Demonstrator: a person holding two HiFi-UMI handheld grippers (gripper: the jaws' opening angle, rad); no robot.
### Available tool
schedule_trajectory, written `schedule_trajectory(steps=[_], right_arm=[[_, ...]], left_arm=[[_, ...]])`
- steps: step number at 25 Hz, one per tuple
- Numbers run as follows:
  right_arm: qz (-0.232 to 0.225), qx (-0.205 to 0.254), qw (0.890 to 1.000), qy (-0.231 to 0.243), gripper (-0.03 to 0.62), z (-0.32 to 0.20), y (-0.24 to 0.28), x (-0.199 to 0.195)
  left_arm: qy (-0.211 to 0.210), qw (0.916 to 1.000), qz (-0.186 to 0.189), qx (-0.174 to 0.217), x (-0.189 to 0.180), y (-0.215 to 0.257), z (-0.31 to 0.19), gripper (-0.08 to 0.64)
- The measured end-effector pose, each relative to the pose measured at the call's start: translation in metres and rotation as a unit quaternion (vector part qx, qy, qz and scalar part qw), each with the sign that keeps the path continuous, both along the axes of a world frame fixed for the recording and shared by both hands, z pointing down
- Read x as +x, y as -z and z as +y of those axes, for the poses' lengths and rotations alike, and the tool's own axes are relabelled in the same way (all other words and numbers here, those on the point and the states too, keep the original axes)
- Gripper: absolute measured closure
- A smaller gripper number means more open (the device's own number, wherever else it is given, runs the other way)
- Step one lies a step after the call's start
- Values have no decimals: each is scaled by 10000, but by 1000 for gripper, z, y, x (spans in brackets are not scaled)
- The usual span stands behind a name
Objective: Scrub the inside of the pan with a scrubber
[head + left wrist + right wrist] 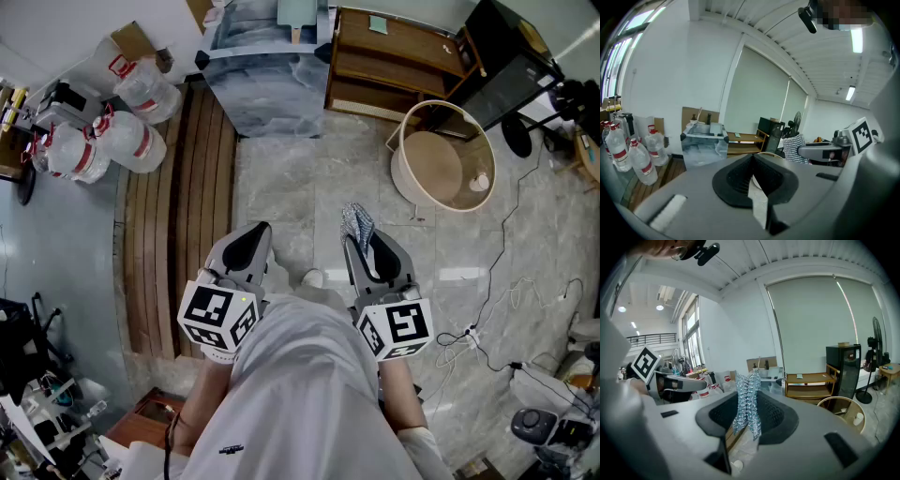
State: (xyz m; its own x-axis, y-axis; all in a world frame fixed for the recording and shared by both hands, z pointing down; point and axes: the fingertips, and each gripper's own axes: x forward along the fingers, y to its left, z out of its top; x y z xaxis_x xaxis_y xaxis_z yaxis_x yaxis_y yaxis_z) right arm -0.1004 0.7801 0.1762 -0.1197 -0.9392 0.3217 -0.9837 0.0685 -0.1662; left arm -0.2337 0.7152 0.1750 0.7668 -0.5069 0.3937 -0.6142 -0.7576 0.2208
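No pan shows in any view. A crinkled silvery mesh scrubber (356,219) (747,401) stands upright between the jaws of my right gripper (360,236) (748,405), which is shut on it. My left gripper (257,231) (752,158) is held level beside it, jaws together with nothing between them. Both grippers are close in front of the person's body, above the pale tiled floor. From the left gripper view, the right gripper and the scrubber (793,146) show at the right.
A round beige tub (436,164) (843,411) sits on the floor ahead to the right. Straight ahead is a marble-patterned sink unit (267,80) (701,143), with a wooden shelf (394,66) beside it. Water bottles (131,131) (628,154) stand left. Cables (497,309) trail right.
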Motion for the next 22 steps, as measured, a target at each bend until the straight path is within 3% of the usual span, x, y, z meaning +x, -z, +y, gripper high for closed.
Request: schedule_trajectory(steps=[14, 18, 22], right_arm=[[-224, -269, 9994, 0, 468, -34, -17, 1], [-193, -445, 9988, -74, 465, -58, -25, -4], [-98, -493, 9986, -181, 463, -98, -18, -6]], left_arm=[[47, 9997, -86, -228, -4, -21, -33, 557], [82, 9989, 37, -469, -15, -34, -59, 556], [65, 9988, 196, -449, -24, -27, -104, 557]])
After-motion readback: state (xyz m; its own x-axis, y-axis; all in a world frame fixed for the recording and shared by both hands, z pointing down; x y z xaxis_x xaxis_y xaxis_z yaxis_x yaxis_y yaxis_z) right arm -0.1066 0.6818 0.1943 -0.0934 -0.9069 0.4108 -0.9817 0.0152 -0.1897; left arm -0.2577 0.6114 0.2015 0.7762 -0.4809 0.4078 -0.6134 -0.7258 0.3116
